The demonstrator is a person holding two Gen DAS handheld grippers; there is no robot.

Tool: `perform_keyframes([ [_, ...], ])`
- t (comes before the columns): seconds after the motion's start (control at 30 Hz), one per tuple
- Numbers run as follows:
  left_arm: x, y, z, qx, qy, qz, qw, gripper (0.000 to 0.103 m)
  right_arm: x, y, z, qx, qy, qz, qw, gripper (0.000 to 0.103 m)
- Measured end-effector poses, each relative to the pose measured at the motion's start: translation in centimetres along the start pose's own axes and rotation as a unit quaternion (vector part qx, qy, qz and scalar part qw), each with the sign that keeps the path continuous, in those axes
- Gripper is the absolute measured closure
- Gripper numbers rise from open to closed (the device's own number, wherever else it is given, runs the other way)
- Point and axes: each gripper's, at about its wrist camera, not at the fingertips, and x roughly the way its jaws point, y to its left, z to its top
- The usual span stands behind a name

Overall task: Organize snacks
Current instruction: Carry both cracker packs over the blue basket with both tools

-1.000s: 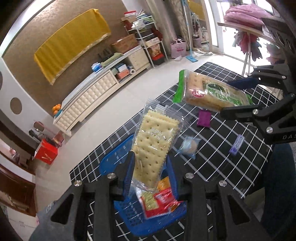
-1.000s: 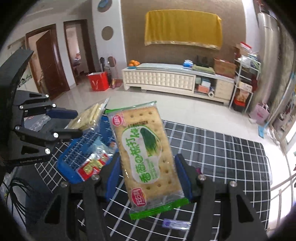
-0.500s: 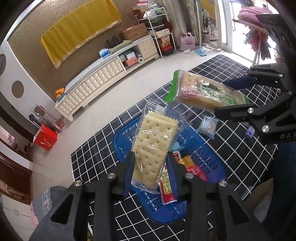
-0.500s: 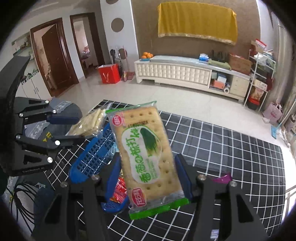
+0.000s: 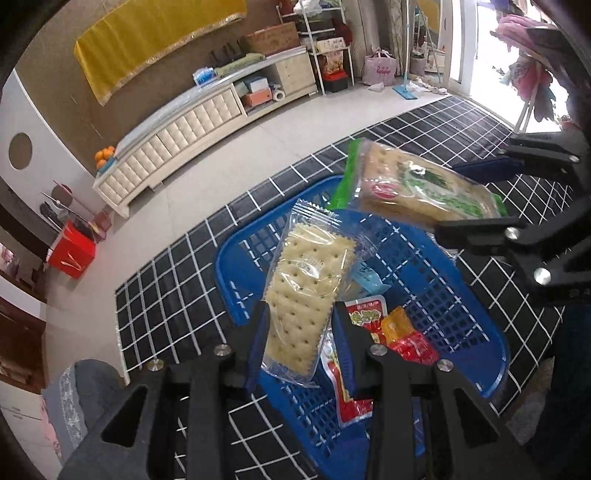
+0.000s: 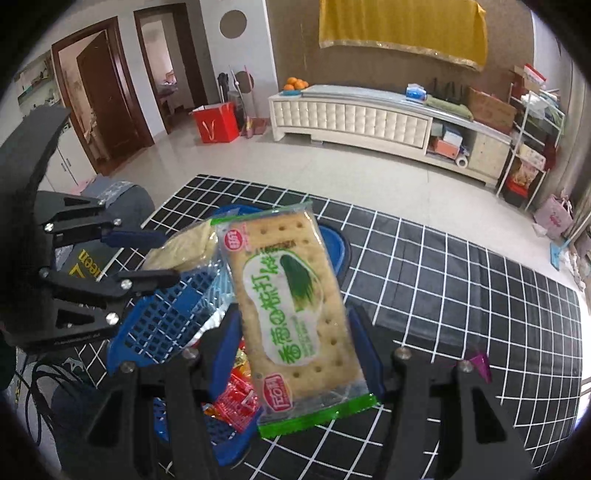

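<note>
Two cracker packs, both held above blue basket (image 5: 461, 295). Clear-wrapped plain cracker pack (image 5: 306, 291) pinched by its near end in left gripper (image 5: 299, 332); jaws drawn narrow, blue pads pressing on both long edges; pack standing up and leaning slightly right over basket's left half. Green-edged cracker pack (image 6: 291, 314) clamped at its near end in right gripper (image 6: 295, 347); jaws about halfway apart, pads tight on the pack's sides; green seal strip nearest the lens, pack tilted up and away. Seen from left wrist view, same green-edged pack (image 5: 424, 192) hanging over basket's far right rim, right gripper (image 5: 476, 195) entering from the right. From right wrist view, plain cracker pack (image 6: 184, 247) edge-on in left gripper (image 6: 162, 258), just left of the green-edged one, packs close but contact between them unclear.

Inside basket: red snack packets (image 5: 369, 332), an orange one, a pale blue wrapper (image 5: 365, 277) lying on mesh floor. Basket resting on black cloth with white grid (image 5: 166, 280). Small purple packet (image 6: 480, 363) on cloth, well right of basket. Beyond cloth: pale tiled floor, long white cabinet (image 6: 351, 114), red bag (image 6: 218, 122), yellow cloth on wall (image 6: 402, 26).
</note>
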Motion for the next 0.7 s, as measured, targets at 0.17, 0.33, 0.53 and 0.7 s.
perform_keyframes([
  [0.17,3.3,0.0,0.6,0.003,0.015,0.003,0.9999,0.070,0.7,-0.5,0.0,-0.005,0.011,-0.012,1.000,0.041],
  [0.33,4.5,-0.5,1.2,0.009,0.016,0.025,0.9995,0.049,0.6,-1.6,0.0,0.008,0.013,-0.018,1.000,0.041],
  [0.53,2.2,0.2,0.9,-0.002,0.005,0.015,0.9999,0.043,-0.1,-1.3,-0.2,0.011,0.016,-0.024,1.000,0.041],
  [0.7,-0.9,1.4,-0.1,-0.015,-0.014,0.021,0.9996,0.043,-1.7,0.4,0.8,0.002,0.006,-0.025,1.000,0.041],
])
